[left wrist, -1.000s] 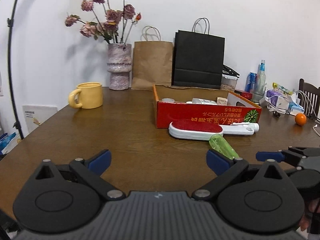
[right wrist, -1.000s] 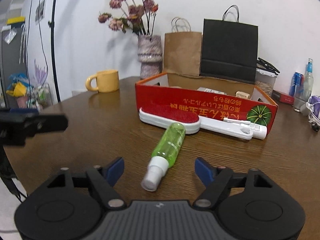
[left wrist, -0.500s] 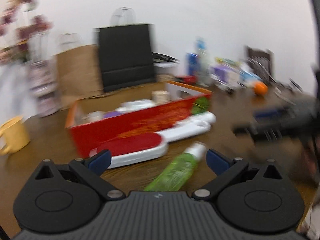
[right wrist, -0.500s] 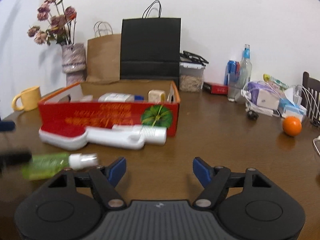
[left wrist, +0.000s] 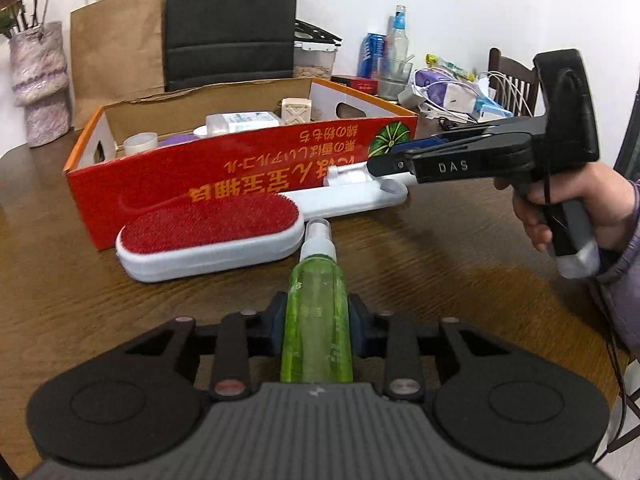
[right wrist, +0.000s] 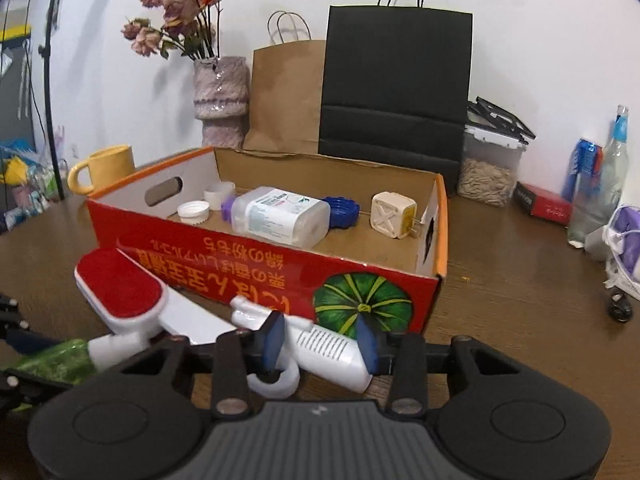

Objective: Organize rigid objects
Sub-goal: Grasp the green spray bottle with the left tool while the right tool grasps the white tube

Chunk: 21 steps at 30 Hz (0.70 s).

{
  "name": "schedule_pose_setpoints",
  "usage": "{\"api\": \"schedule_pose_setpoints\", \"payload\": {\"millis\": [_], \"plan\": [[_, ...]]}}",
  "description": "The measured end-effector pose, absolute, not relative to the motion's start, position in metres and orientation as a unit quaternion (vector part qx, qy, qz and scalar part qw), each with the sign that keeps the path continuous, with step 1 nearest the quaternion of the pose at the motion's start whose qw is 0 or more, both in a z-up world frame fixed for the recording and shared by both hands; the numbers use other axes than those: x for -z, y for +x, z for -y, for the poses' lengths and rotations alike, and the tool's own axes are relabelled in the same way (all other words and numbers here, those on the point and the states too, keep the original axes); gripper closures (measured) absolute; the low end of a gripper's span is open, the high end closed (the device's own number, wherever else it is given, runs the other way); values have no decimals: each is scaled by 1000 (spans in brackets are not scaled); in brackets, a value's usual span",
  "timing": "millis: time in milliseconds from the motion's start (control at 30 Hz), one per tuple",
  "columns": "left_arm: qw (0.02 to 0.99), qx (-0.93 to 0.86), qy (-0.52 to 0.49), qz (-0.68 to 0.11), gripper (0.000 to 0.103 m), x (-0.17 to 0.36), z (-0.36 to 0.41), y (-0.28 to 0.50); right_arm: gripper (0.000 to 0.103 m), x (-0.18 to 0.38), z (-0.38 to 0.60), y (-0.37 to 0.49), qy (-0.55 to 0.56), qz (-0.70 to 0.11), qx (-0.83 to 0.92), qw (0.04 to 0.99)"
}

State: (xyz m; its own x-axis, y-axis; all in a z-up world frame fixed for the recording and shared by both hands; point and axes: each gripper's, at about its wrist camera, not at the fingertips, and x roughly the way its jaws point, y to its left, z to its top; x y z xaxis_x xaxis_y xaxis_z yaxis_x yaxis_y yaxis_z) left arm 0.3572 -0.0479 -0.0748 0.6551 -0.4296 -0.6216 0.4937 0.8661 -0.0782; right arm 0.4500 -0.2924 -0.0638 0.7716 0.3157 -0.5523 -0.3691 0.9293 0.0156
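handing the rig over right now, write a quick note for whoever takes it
Left gripper: shut on the green spray bottle, which lies along the fingers, nozzle toward the red box; lifted or resting, unclear.
Right gripper: jaws on either side of the white tube in front of the box, not closed on it yet.
Lint brush lies on the table against the box front.
Already in the box: clear bottle, blue lid, white caps, plug adapter.
Left: box the spray bottle, tube and brush.

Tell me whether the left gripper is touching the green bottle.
Touching. The left wrist view shows the left gripper closed on the green bottle, with both blue pads pressed against its sides.
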Motion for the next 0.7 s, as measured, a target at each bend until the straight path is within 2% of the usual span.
{"api": "schedule_pose_setpoints", "payload": {"millis": [200, 267, 433, 700], "plan": [[913, 232, 28, -334, 71, 74, 35, 339, 64, 69, 314, 446, -2, -293, -196, 936], [914, 224, 22, -338, 71, 73, 31, 333, 67, 67, 318, 439, -3, -310, -191, 931], [919, 207, 7, -337, 71, 72, 25, 314, 76, 63, 313, 404, -46, -326, -166, 929], [928, 168, 3, -333, 71, 69, 19, 279, 77, 59, 303, 318, -50, -329, -106, 937]]}}
